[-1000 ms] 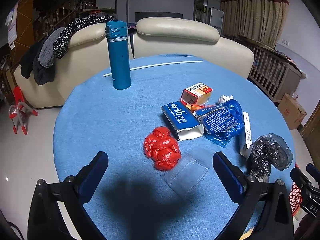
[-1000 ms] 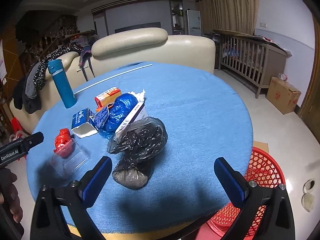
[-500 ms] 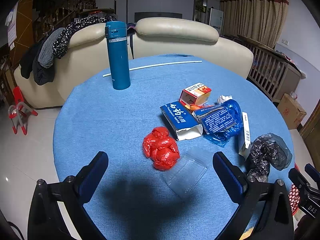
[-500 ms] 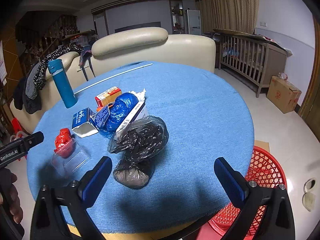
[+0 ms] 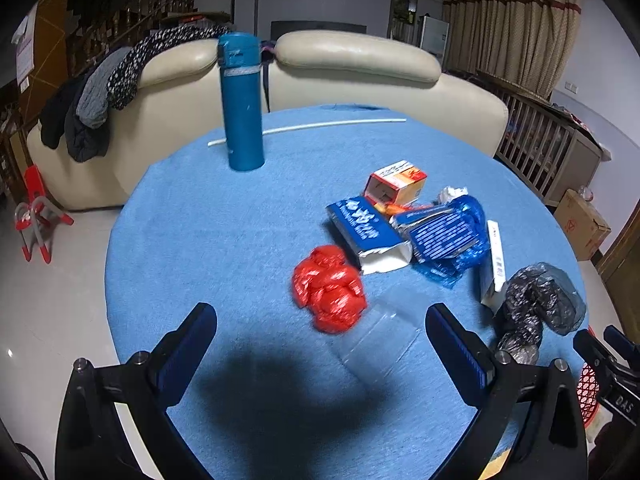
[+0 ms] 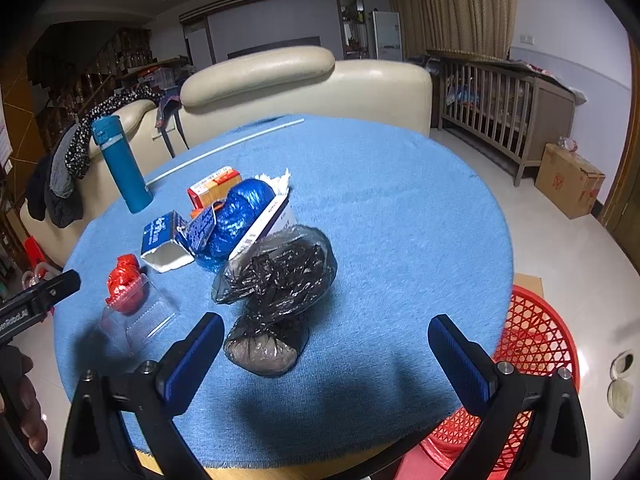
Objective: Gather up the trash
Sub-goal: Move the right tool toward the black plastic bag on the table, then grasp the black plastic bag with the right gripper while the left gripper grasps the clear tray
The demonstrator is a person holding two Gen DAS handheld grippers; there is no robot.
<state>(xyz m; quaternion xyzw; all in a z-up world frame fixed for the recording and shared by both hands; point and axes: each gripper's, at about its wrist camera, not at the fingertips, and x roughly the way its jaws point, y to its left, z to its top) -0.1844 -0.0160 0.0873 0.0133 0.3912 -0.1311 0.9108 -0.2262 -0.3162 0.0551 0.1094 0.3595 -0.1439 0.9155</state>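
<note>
**Trash pile on the round table, both grippers empty**

Counting the trash on the blue tablecloth: one crumpled red bag, one clear plastic tray touching it on the near side, one blue-and-white carton lying on its side, one small orange box, one blue plastic bag with a printed blue pouch on it, one long white box, and one black bag nearest the table's right edge. It all sits bunched toward the right half, with the red bag and tray closest to the near edge.

Left gripper hovers over the near edge with its fingers spread wide, nothing in them; the red bag and tray sit just ahead of the gap. Right gripper is also wide open and empty, the black bag right in front of its left finger.

Not trash: one teal thermos standing upright near the far left edge, one thin white rod lying along the far edge.

One red basket is on the floor beside the table's right edge. Behind the table: a cream sofa with clothes draped over it, curtains, a wooden crib, one cardboard box on the tiled floor.
</note>
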